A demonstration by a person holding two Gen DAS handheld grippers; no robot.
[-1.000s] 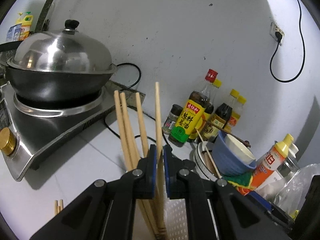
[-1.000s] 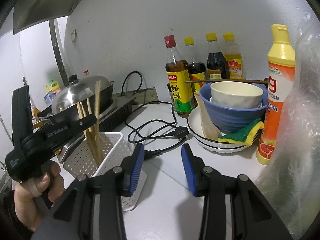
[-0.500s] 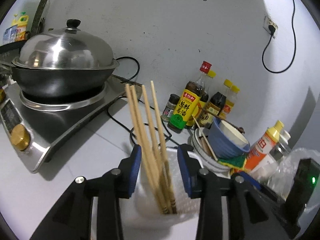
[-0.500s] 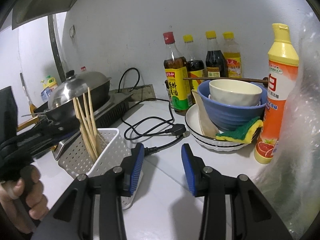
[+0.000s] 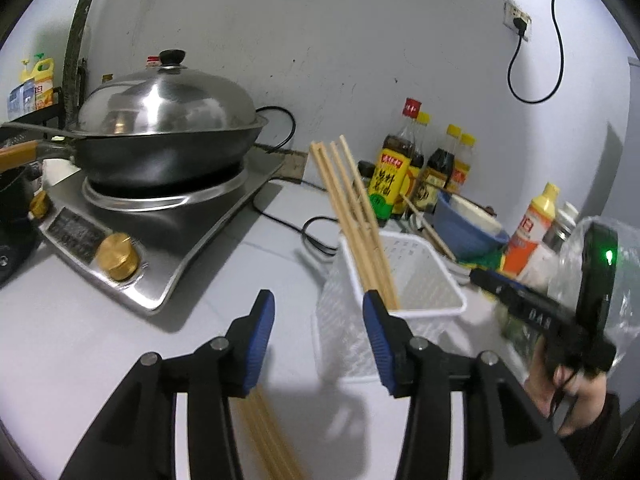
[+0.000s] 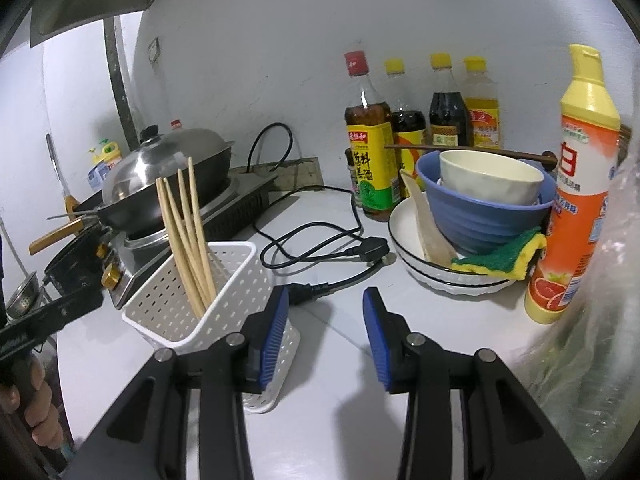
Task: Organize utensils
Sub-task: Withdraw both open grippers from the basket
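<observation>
Two views, taken in turn.

Left wrist view, left gripper [image 5: 316, 320]: its jaws have just been opening and now stand moderately apart with nothing between the pads; bare counter shows in the gap.
Left wrist view, standing chopsticks [image 5: 352, 216]: four of them stand in the white basket [image 5: 424, 280], ahead of the left gripper and a little to its right, just past the right pad.
Left wrist view, their long axis: near upright, feet down in the basket's near corner, tips leaning up and away to the left, toward the wok [image 5: 168, 136].
Left wrist view, loose chopsticks [image 5: 268, 436]: more lie flat on the counter beneath the left gripper, close under its left finger; their long axis runs roughly along the gripper's own line, slanting to the lower right.
Left wrist view, nearer hand: by my judgement the left, since the loose sticks lie right under it.

Right wrist view, right gripper [image 6: 325, 336]: jaws moderately apart, empty, over bare counter.
Right wrist view, basket [image 6: 224, 284]: ahead and to the left, just beside the left pad.
Right wrist view, chopsticks [image 6: 186, 232]: upright bundle, tips fanning upward and slightly left.
Right wrist view, dark chopstick [image 6: 464, 150]: lies level across the blue bowl [image 6: 480, 216], ahead and to the right; the right hand looks nearer to it.
</observation>
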